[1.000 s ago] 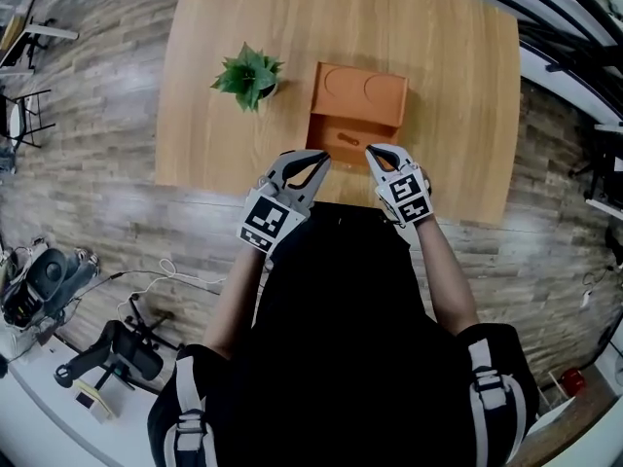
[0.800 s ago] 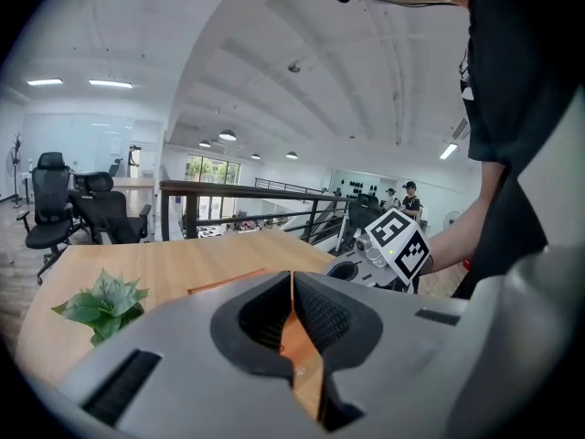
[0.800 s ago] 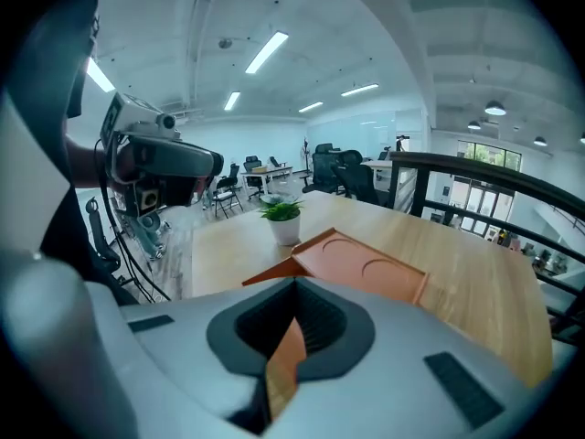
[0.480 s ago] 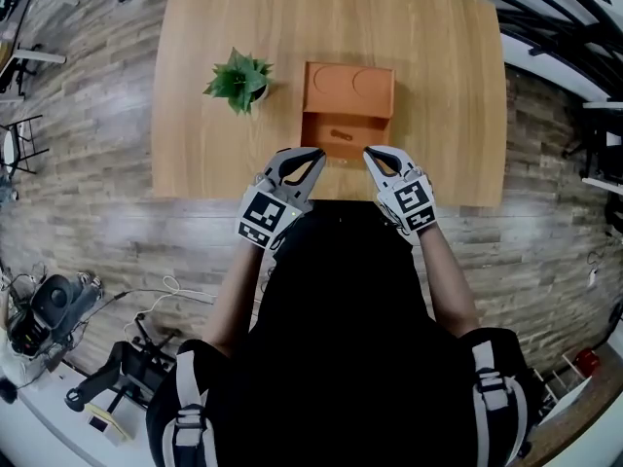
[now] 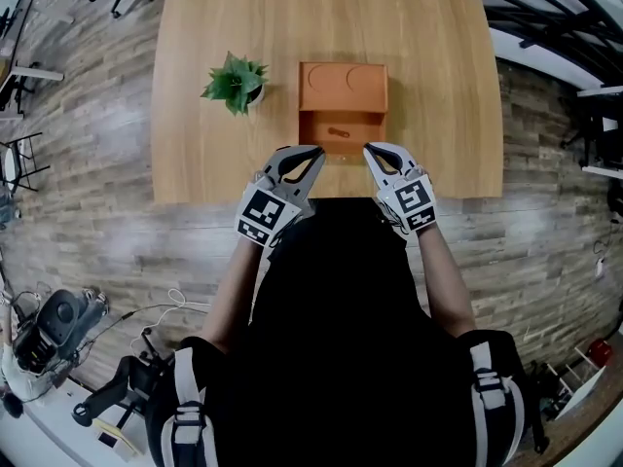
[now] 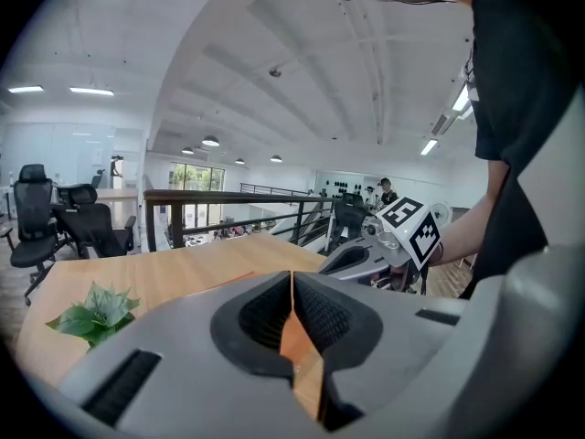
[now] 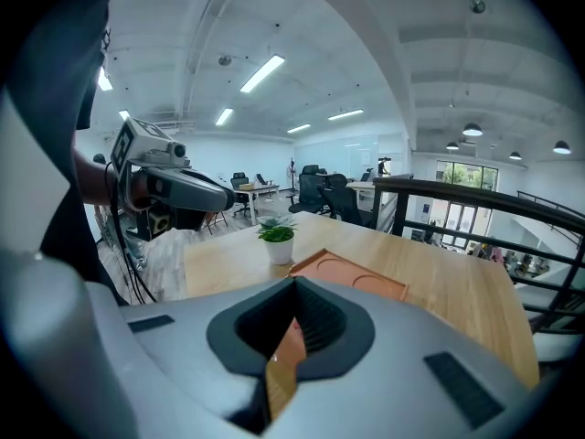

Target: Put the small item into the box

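Observation:
An orange box (image 5: 342,111) lies open on the wooden table (image 5: 214,27), its lid (image 5: 343,85) folded back flat. A small brownish item (image 5: 338,132) rests inside the open tray. My left gripper (image 5: 316,152) and right gripper (image 5: 371,151) hover side by side at the box's near edge, both shut and empty. In the left gripper view the jaws (image 6: 292,279) meet with nothing between them, and the right gripper (image 6: 395,241) shows beyond. The right gripper view shows shut jaws (image 7: 294,283), the box lid (image 7: 355,278) past them and the left gripper (image 7: 174,186).
A small potted plant (image 5: 235,82) stands on the table left of the box, also visible as the plant (image 7: 276,237) in the right gripper view. The table's near edge (image 5: 195,198) runs just under the grippers. Office chairs and a railing lie beyond.
In the head view the table and box have drifted upward and look smaller. The right gripper has risen a little. Both grippers stay shut at the box's near edge.

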Tool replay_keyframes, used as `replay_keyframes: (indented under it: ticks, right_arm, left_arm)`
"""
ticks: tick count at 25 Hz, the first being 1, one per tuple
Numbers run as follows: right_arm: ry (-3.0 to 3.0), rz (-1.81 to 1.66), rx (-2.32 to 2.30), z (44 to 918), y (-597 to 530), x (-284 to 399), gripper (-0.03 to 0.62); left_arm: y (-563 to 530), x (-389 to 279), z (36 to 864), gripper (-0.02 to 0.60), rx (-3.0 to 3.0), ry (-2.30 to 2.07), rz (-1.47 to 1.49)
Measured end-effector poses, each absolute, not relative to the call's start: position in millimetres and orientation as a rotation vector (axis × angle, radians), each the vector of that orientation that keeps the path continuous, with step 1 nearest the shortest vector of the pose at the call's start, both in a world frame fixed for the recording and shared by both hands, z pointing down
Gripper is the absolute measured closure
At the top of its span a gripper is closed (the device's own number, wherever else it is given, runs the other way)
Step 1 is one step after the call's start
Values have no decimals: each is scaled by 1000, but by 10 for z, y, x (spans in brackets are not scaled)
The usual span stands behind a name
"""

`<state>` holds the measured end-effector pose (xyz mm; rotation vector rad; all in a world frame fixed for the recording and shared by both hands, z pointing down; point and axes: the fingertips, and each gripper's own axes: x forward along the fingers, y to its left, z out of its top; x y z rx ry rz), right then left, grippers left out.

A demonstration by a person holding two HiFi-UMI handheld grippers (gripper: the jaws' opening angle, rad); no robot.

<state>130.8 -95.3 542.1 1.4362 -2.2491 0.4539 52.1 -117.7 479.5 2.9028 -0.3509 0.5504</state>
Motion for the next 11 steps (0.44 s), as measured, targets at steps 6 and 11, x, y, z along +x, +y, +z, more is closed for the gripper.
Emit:
replay_keyframes:
  ticks: [6, 11]
  right_arm:
    - [-2239, 437, 1468, 5385, -891, 1303, 569]
    - [-2237, 438, 1482, 5365, -836, 1256, 569]
  left_arm:
    - [-1132, 465, 4777, 554, 2919, -345, 552]
    - [-1083, 397, 4766, 554, 2918, -356, 546]
